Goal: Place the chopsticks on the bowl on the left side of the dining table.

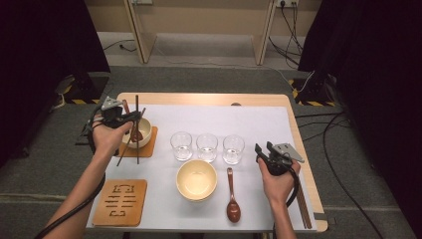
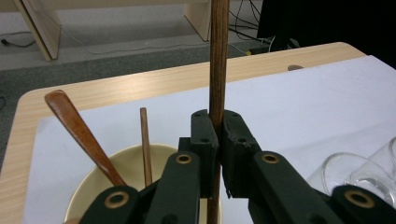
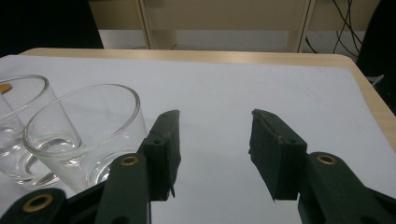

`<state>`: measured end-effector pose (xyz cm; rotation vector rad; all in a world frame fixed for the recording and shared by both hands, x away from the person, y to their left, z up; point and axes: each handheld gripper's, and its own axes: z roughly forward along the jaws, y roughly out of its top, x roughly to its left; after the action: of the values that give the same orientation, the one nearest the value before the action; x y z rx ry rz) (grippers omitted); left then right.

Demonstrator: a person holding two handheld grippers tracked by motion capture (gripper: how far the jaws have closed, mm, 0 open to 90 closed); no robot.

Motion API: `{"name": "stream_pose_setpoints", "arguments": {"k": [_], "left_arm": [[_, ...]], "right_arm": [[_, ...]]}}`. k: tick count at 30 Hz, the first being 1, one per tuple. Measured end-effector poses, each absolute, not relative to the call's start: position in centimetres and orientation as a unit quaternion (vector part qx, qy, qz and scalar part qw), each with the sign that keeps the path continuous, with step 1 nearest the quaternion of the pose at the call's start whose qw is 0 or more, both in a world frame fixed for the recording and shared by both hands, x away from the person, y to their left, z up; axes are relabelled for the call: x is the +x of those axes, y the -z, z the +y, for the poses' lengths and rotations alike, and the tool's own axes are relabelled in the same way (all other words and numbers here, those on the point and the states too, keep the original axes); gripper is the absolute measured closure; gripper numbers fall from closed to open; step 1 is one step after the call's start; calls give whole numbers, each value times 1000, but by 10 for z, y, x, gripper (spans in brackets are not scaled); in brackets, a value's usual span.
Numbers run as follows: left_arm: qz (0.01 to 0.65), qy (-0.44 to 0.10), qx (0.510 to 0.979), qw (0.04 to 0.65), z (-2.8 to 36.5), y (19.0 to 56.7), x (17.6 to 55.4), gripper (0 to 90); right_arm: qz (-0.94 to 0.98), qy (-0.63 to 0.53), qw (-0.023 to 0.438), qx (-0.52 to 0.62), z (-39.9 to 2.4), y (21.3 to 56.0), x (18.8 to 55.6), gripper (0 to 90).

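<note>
My left gripper [image 2: 218, 126] is shut on a dark wooden chopstick [image 2: 218, 65] that stands upright between its jaws. It hovers over a cream bowl [image 2: 123, 161] on a wooden coaster [image 1: 148, 148] at the table's left. A second chopstick [image 2: 145, 140] and a brown spoon [image 2: 77, 128] lean inside that bowl. In the high view the left gripper [image 1: 130, 117] is at the bowl's [image 1: 144, 135] left rim. My right gripper [image 3: 215, 154] stands open with nothing between its jaws, low over the white mat [image 3: 261, 88]. In the high view the right gripper [image 1: 265, 152] sits right of the glasses.
Three clear glasses [image 1: 181, 145] [image 1: 207, 147] [image 1: 233, 149] stand in a row mid-table. In front of them are an empty cream bowl [image 1: 196, 180] and a brown spoon [image 1: 233, 199]. A cut-out wooden coaster [image 1: 121, 201] lies front left. More chopsticks [image 1: 303, 209] lie along the right edge.
</note>
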<state>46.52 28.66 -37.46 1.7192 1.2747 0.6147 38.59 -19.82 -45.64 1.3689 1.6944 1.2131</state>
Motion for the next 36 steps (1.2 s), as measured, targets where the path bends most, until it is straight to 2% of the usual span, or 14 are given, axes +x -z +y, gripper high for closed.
{"name": "stream_pose_setpoints", "arguments": {"k": [6, 17, 36], "left_arm": [[528, -241, 690, 433, 282, 381, 479, 838], [579, -224, 688, 376, 281, 397, 495, 837], [576, -228, 714, 326, 274, 410, 508, 832]], "right_arm": [[645, -462, 316, 519, -197, 458, 387, 533], [652, -458, 311, 518, -193, 460, 387, 535], [664, -454, 301, 512, -187, 462, 386, 539]]}}
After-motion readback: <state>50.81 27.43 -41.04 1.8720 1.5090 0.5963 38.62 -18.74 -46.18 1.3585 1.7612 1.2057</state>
